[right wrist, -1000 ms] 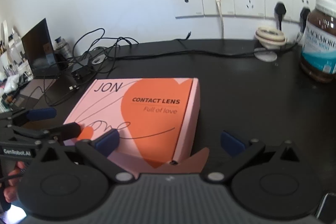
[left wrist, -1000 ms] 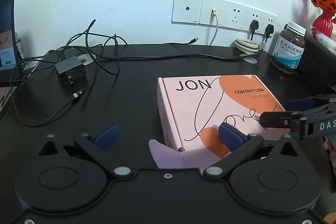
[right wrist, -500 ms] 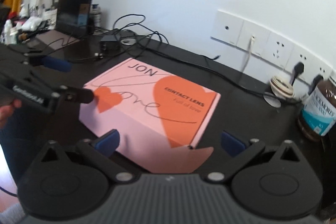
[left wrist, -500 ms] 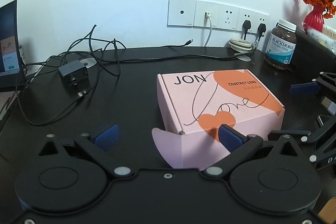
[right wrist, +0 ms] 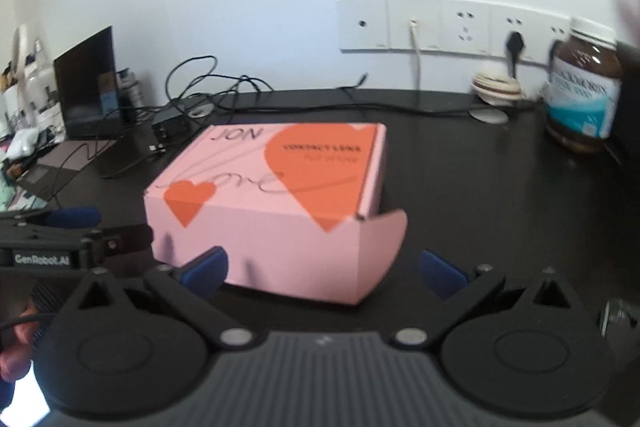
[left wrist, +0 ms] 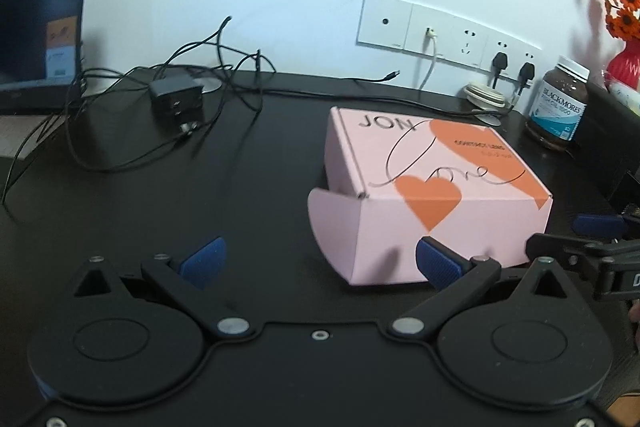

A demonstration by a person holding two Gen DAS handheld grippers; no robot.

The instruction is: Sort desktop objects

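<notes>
the pink box [left wrist: 436, 195] sits mid-desk [left wrist: 200, 195], side flaps loose. both the left gripper [left wrist: 320, 259] and right gripper [right wrist: 322, 269] are spread apart, empty, at its near face; any grasp should clear those flaps.

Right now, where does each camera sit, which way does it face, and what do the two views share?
Left wrist: rides the left tongs, facing the wall sockets across the desk; its own open blue fingers show, the box ahead to the right, the right tongs at the right edge.
Right wrist: rides the right tongs, facing the same wall; open fingers show, the box ahead, the left tongs and a hand at left.
Shared: box, sockets, bottle, cables, laptop.
</notes>
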